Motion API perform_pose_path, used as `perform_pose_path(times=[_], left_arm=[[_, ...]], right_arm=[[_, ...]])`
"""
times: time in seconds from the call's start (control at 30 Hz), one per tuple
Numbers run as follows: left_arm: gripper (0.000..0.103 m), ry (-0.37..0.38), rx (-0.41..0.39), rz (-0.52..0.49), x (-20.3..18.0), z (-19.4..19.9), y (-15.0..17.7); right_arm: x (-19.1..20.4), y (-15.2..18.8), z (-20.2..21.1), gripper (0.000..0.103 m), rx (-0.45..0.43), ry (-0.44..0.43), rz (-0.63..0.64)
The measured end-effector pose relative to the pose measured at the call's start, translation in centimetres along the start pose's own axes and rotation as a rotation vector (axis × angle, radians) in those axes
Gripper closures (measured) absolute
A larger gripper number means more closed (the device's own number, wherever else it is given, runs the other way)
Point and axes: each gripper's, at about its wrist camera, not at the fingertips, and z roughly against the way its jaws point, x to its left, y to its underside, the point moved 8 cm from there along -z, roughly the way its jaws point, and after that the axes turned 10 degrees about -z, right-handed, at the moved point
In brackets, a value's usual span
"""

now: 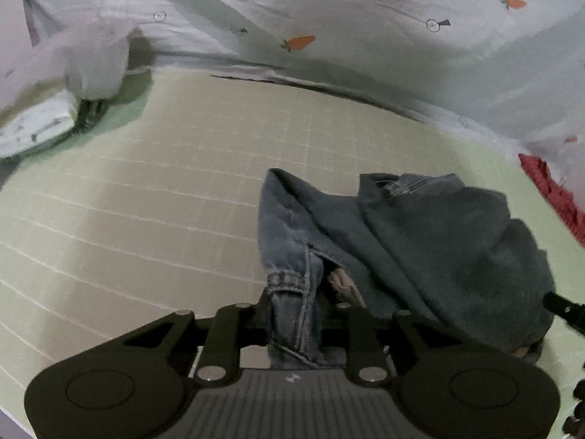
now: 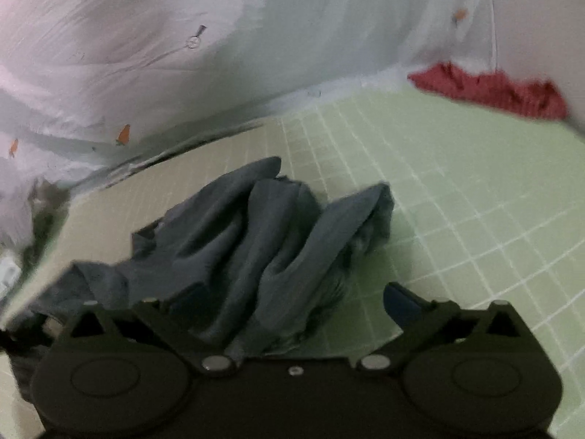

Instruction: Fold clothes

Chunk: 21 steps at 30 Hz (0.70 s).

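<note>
Two wrist views are all I have, and I can read no brand, label or writing in either: the only markings are the white grid lines on the green mat (image 1: 128, 219) and the small orange carrot prints on the pale sheet (image 1: 329, 18) bunched along the mat's far edge. My left tongs (image 1: 294, 314) are pinching a stitched denim hem of the jeans (image 1: 420, 248); the fabric fills the narrow gap between the fingers. From that pinched hem the denim runs up and away from me across the mat, then heaps to the right in a dark crumpled mass, so I cannot name one clean long axis for the garment. From the right wrist, my right tongs (image 2: 292, 307) stand spread wide, one blue-padded fingertip (image 2: 402, 301) showing clear of the cloth on the right side, the other side hidden behind the folds. The jeans lie bunched in ridges between the fingers, and those ridges run away from me toward the sheet; nothing presses on them there. A red cloth (image 2: 493, 91) lies at the mat's far right edge, well apart from the jeans. A white folded item (image 1: 36, 128) sits at the mat's far left corner, too blurred to identify.
</note>
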Motion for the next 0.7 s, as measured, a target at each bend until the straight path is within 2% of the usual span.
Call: perform_pose_path(times=[0.1,0.23,0.3,0.4,0.57,0.7], left_arm=[[0.075,-0.007,0.002,0.020,2.0,0.7,0.8],[0.058,0.009,-0.050,0.037,3.5,1.2,-0.6],[0.054,0.022,-0.075,0.043,4.0,1.4,-1.4],[0.049,0.065,-0.062,0.025,2.8,0.2,-2.5],[0.040,0.176,-0.015,-0.022,-1.3,-3.1,-3.9],[0.037,0.255,0.040,-0.065,-5.1,-5.7,-4.4]], right_arm=[[0.0,1.3,0.4,0.000,-0.014,0.048,0.002],[-0.9,1.9,0.6,0.000,-0.001,0.064,-0.068],[-1.3,2.2,0.6,0.000,0.007,0.077,-0.088],[-1.4,1.8,-0.3,0.000,0.027,0.078,-0.079],[-1.3,0.9,-1.3,0.000,0.020,0.108,-0.048],[-3.0,-0.9,-1.5,0.000,-0.014,0.122,-0.113]])
